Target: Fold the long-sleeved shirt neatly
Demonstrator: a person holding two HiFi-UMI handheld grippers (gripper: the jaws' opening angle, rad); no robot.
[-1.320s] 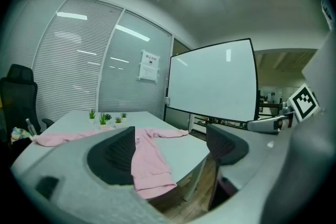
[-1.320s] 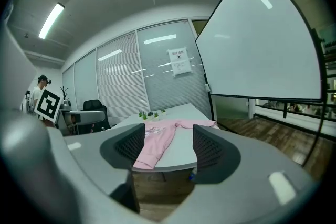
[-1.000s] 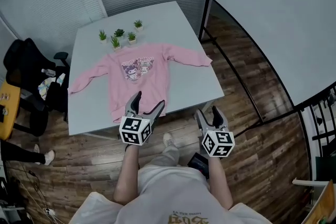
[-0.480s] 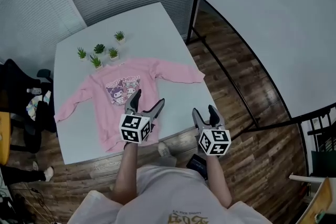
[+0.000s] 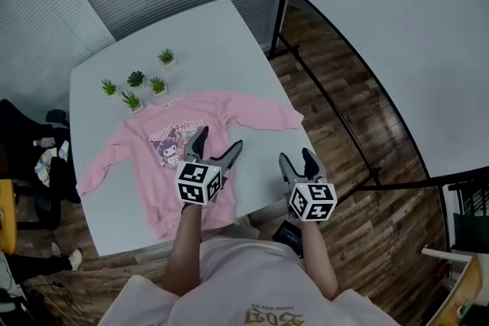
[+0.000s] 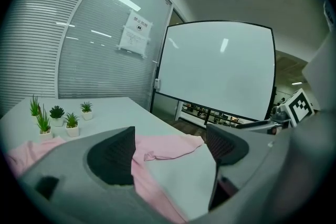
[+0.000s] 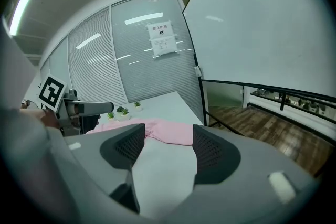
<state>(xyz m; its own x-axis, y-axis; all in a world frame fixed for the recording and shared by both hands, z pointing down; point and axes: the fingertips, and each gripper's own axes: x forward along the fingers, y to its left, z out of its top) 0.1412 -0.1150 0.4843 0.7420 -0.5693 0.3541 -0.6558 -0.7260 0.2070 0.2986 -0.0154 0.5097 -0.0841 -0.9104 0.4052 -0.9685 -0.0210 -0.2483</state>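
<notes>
**While the shirt lies flat, both grippers hover open**

Since the long-sleeved shirt [image 5: 157,175] lies face up with its sleeves spread across the tabletop [image 5: 206,42], hem at the near edge and collar toward the small plants [image 5: 136,84], each sleeve falls to its own side. The left gripper [image 5: 218,140] hovers over the shirt's lower body, jaws apart and empty. The right gripper [image 5: 295,156] hangs by the near right corner, also agape, with the right sleeve just ahead. Both forearms reach forward.
</notes>
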